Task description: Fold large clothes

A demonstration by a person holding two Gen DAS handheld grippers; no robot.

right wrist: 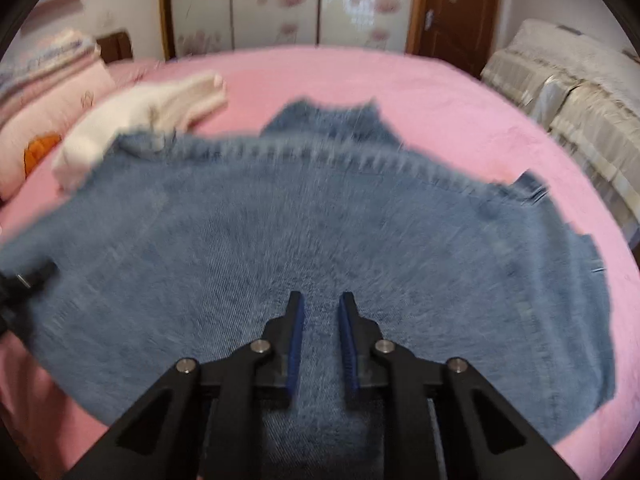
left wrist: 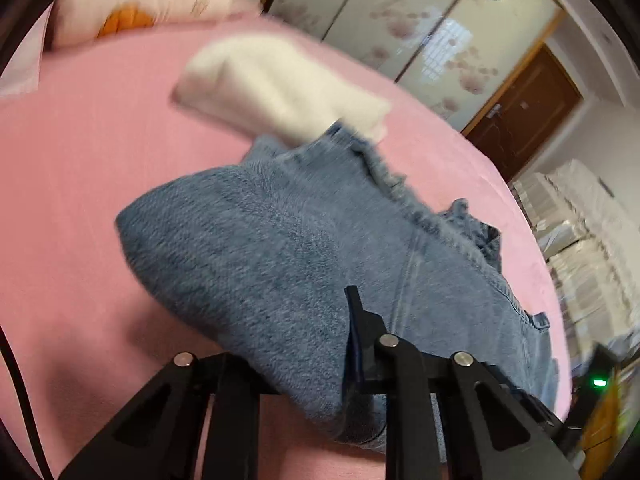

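A large blue denim garment (right wrist: 280, 220) lies spread on the pink bed (right wrist: 400, 80). In the left wrist view the denim (left wrist: 260, 240) is bunched and lifted, draped over my left gripper (left wrist: 320, 340); only the right finger (left wrist: 360, 320) shows, the left one is hidden under cloth. The left gripper grips a fold of the denim. My right gripper (right wrist: 321, 320) hovers over the middle of the denim, its blue-padded fingers parted by a narrow gap with nothing between them. The left gripper (right wrist: 24, 280) shows at the garment's left edge in the right wrist view.
A folded white garment (right wrist: 148, 116) lies on the bed beyond the denim, also in the left wrist view (left wrist: 280, 84). Pink pillows (right wrist: 48, 96) sit at the far left. A beige covered sofa (right wrist: 568, 100) stands right of the bed. Wardrobe doors (right wrist: 280, 4) stand behind.
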